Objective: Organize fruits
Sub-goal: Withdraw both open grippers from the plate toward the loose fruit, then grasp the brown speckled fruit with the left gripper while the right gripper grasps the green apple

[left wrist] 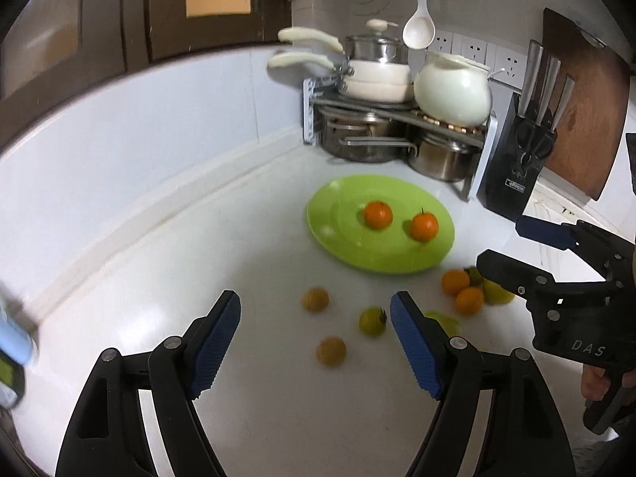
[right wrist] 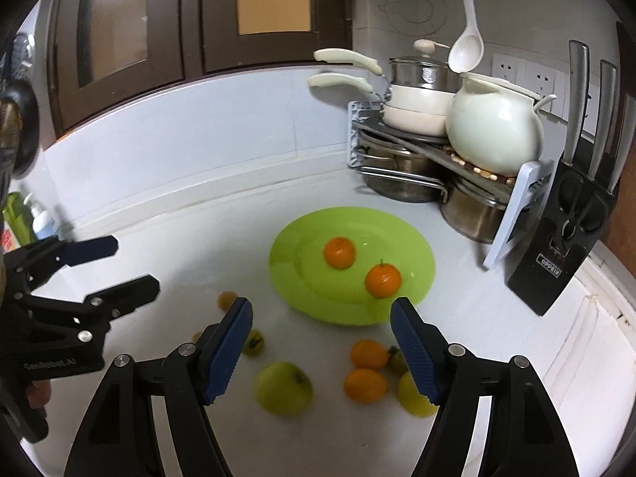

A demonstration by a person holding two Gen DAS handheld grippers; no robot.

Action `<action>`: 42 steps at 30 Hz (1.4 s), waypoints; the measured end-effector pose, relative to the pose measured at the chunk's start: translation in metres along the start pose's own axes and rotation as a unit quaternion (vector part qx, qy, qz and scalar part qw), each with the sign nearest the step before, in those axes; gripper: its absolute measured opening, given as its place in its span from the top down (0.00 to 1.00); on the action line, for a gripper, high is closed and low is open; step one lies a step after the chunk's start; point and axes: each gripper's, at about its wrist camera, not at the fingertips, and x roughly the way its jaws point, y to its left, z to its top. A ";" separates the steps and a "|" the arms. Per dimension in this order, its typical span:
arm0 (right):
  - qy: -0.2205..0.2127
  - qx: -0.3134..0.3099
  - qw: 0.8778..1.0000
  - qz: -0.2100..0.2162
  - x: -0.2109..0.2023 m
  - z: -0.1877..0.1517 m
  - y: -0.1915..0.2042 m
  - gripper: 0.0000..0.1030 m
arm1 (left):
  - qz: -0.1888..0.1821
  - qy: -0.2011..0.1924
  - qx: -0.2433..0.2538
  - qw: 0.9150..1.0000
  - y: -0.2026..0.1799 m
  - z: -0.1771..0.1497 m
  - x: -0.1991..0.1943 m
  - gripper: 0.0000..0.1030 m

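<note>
A green plate [left wrist: 349, 250] [right wrist: 294, 278] lies on the white counter with two orange tangerines [left wrist: 378, 214] [left wrist: 424, 227] [right wrist: 339, 253] [right wrist: 383, 280] on it. Loose fruit lies in front of it: two tan round fruits [left wrist: 315, 299] [left wrist: 330, 351], a small yellow-green fruit [left wrist: 372, 321] [right wrist: 254, 342], two oranges [left wrist: 455, 282] [left wrist: 469, 300] [right wrist: 368, 354] [right wrist: 365, 385], a green apple [right wrist: 283, 387] and a yellow fruit [right wrist: 413, 395]. My left gripper [left wrist: 316, 310] is open and empty above the tan fruits. My right gripper [right wrist: 322, 318] [left wrist: 501, 246] is open and empty above the oranges.
A metal rack [left wrist: 393, 119] [right wrist: 437, 159] with pots, pans and a white jar stands in the back corner. A black knife block [left wrist: 516, 167] [right wrist: 564, 246] stands to its right, before a wooden board [left wrist: 584, 103]. Bottles [right wrist: 35, 218] stand at the left.
</note>
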 end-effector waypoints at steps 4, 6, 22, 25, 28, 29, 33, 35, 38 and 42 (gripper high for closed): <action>0.008 -0.015 1.000 0.008 -0.001 -0.009 0.009 0.30 | -0.004 0.005 -0.004 1.000 0.000 -0.018 0.001 0.25; 0.014 -0.023 1.000 0.013 0.000 -0.015 0.012 0.30 | -0.007 0.006 -0.001 1.000 -0.001 -0.025 0.002 0.25; 0.079 -0.046 0.995 0.035 0.031 -0.058 0.016 0.30 | -0.012 0.042 0.033 0.999 -0.011 -0.058 0.039 0.34; 0.090 -0.040 0.994 0.047 0.038 -0.061 0.016 0.30 | -0.014 0.047 0.037 0.998 -0.013 -0.059 0.047 0.37; 0.097 -0.040 0.993 0.051 0.046 -0.063 0.016 0.30 | -0.015 0.051 0.040 0.998 -0.014 -0.058 0.056 0.40; 0.103 -0.038 0.993 0.053 0.049 -0.064 0.016 0.30 | -0.015 0.054 0.040 0.998 -0.014 -0.057 0.059 0.41; 0.118 -0.030 0.991 0.062 0.061 -0.066 0.013 0.33 | -0.016 0.063 0.043 0.997 -0.014 -0.055 0.072 0.47; 0.122 -0.027 0.990 0.067 0.066 -0.066 0.013 0.35 | -0.017 0.065 0.039 0.997 -0.013 -0.054 0.076 0.48; 0.130 -0.025 0.989 0.070 0.072 -0.066 0.013 0.36 | -0.019 0.070 0.031 0.997 -0.011 -0.053 0.082 0.53; 0.143 -0.007 0.986 0.088 0.080 -0.065 0.010 0.40 | -0.024 0.073 0.022 0.997 -0.011 -0.051 0.086 0.57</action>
